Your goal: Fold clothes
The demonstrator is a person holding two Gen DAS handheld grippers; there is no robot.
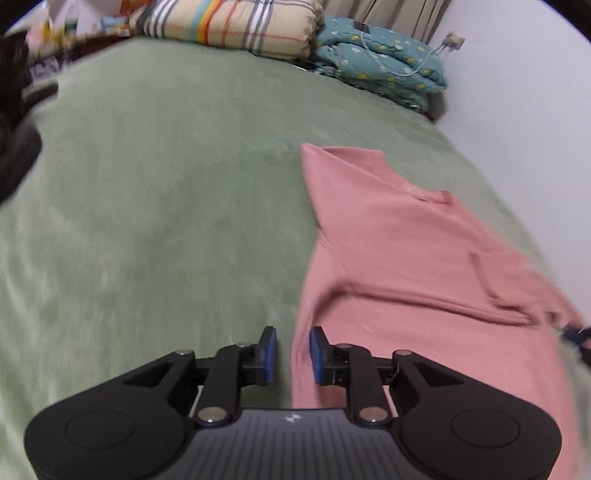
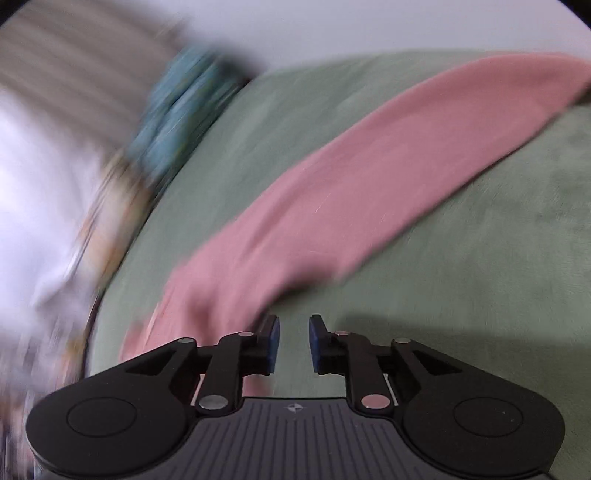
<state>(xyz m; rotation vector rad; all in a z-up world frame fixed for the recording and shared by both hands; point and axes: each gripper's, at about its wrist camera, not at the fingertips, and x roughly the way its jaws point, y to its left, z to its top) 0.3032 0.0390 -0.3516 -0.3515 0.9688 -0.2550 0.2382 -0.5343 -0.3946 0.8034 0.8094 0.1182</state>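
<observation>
Left wrist view: pink shirt (image 1: 424,258) lies flat on the green bedspread (image 1: 166,203), its near edge between the parted, empty jaws of the left gripper (image 1: 293,354), long axis running away to the right. The right gripper (image 2: 294,341), jaws apart and empty, sits just beside the shirt's edge (image 2: 332,192). Folded quilts (image 1: 229,26) and a pale wall (image 1: 517,110) lie beyond.

You see a pink shirt (image 1: 424,266) of soft matt knit cloth on the green bed cover (image 1: 166,206), which looks velvety; your left tongs (image 1: 293,354) are matt black plastic.
</observation>
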